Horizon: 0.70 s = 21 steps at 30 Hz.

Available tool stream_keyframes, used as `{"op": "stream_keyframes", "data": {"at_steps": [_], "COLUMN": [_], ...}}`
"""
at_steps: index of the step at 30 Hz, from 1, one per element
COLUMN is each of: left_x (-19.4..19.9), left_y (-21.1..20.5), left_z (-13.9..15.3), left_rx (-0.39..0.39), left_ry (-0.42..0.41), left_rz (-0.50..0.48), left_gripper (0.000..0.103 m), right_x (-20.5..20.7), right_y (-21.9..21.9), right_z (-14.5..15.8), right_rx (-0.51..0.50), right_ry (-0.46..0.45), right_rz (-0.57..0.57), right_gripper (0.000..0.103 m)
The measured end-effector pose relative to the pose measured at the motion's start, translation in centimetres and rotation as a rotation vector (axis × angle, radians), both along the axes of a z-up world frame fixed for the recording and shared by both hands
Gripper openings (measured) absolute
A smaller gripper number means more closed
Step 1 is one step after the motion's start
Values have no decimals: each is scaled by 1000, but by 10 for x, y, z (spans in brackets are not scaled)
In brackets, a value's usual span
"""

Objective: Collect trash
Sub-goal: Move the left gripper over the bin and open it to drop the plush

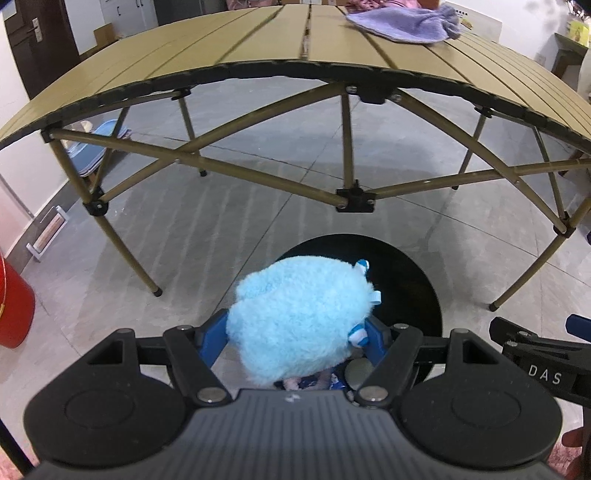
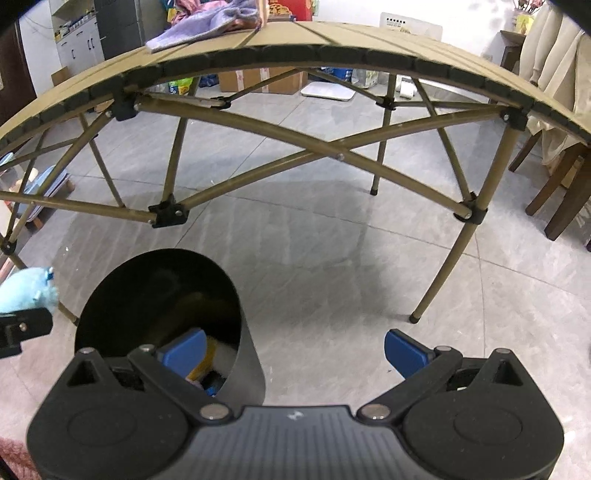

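Note:
My left gripper (image 1: 293, 334) is shut on a fluffy light-blue plush toy (image 1: 295, 317), which bulges up between its blue pads. It hangs over the open mouth of a black round bin (image 1: 413, 288) on the floor. In the right wrist view the same plush toy (image 2: 27, 288) shows at the far left, beside the black bin (image 2: 122, 291). Inside the bin lie yellow, white and blue scraps (image 2: 212, 363). My right gripper (image 2: 295, 354) stands open and empty, its left pad over the bin's rim, its right pad over bare floor.
A tan folding slat table (image 1: 258, 48) stands just beyond the bin, its crossed legs (image 2: 340, 155) close by. A purple cloth (image 1: 402, 24) lies on top. A red container (image 1: 14, 310) stands at the left, wooden chairs (image 2: 561, 192) at the right. Grey tile floor (image 2: 332, 258) spreads around.

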State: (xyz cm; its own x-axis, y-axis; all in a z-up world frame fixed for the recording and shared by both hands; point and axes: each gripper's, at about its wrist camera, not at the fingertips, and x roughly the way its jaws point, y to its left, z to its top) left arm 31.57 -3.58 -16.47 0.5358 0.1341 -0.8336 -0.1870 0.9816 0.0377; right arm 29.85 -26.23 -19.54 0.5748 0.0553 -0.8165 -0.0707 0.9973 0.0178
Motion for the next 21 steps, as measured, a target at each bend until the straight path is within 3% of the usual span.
{"op": "stream_keyframes", "data": {"at_steps": [15,21], "left_x": [24,32], "left_y": [-21,-23], "left_z": [-22,-36], "left_rx": [-27,-42], "left_ry": [62,101], "left_rz": [-23,-18], "left_gripper": [72,72], "right_x": [-3,-4], "right_y": [-27,-37], "right_z": [-1,-7], "right_rx": [0,43], "right_ry": [-15,-13], "right_rz": [-75,-132], "right_gripper": [103,103]}}
